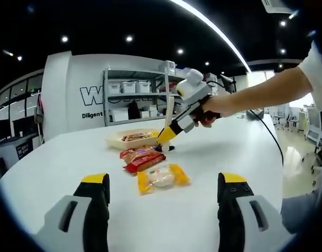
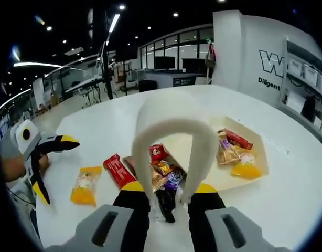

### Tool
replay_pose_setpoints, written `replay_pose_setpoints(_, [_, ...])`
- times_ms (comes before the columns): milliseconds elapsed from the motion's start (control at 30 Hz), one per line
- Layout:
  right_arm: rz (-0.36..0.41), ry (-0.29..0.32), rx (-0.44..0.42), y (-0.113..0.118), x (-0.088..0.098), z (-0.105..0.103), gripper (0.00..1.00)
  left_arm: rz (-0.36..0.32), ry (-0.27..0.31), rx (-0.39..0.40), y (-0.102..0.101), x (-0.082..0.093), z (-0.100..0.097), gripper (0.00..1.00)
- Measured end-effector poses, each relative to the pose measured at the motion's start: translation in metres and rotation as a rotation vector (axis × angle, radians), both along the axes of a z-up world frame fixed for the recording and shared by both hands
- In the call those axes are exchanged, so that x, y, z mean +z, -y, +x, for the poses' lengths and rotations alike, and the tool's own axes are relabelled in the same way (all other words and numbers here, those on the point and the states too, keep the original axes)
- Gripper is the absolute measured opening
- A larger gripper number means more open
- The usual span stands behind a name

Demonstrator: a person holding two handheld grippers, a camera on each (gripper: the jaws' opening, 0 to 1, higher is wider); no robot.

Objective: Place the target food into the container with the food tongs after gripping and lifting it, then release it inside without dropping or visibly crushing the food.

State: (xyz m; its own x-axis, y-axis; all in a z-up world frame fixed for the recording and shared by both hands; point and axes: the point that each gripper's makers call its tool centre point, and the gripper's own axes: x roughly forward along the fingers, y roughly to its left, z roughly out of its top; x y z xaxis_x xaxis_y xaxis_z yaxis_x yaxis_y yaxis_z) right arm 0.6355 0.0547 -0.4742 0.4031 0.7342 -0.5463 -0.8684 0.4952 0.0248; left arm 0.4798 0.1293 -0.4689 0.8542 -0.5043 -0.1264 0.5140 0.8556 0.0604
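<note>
White food tongs [image 2: 171, 131] stand between the jaws of my right gripper [image 2: 169, 187], which is shut on them. The tong tips straddle a dark purple snack packet [image 2: 168, 195] in a small heap of packets just outside the cream tray [image 2: 258, 149]. From the left gripper view, a hand holds the right gripper [image 1: 169, 134], with the tongs [image 1: 165, 146] reaching down to the table beside the tray [image 1: 115, 140]. My left gripper [image 1: 164, 179] hangs open above the table, near a yellow packet [image 1: 162, 178]. The left gripper [image 2: 56, 169] also appears at the left edge of the right gripper view.
Red packets [image 1: 142, 157] lie between the yellow packet and the tray. A long red packet [image 2: 118, 170] and the yellow packet [image 2: 85, 186] rest on the white table [image 2: 287, 210]. Several snacks [image 2: 234, 149] sit inside the tray. Shelving [image 1: 132, 94] stands beyond the table.
</note>
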Motion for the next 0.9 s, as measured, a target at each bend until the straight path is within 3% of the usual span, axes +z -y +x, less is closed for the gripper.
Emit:
replay_pose_setpoints(167, [-0.01, 0.007, 0.007, -0.002, -0.001, 0.002, 0.21, 0.002, 0.0, 0.001, 0.0, 0.0, 0.001, 0.83])
replay_pose_setpoints(300, [-0.055, -0.037, 0.002, 0.003, -0.006, -0.002, 0.14, 0.003, 0.002, 0.003, -0.001, 0.0, 0.001, 0.83])
replay_pose_setpoints(567, [-0.063, -0.065, -0.076, 0.005, -0.004, -0.006, 0.13, -0.006, -0.013, 0.009, -0.004, -0.002, 0.003, 0.83])
replay_pose_setpoints(700, [-0.037, -0.075, -0.094, 0.01, 0.007, -0.013, 0.13, 0.005, -0.012, 0.009, -0.005, -0.003, 0.004, 0.82])
replay_pose_setpoints(900, [0.015, -0.062, -0.097, 0.023, 0.037, -0.026, 0.14, 0.012, -0.006, 0.005, -0.002, -0.002, 0.001, 0.82])
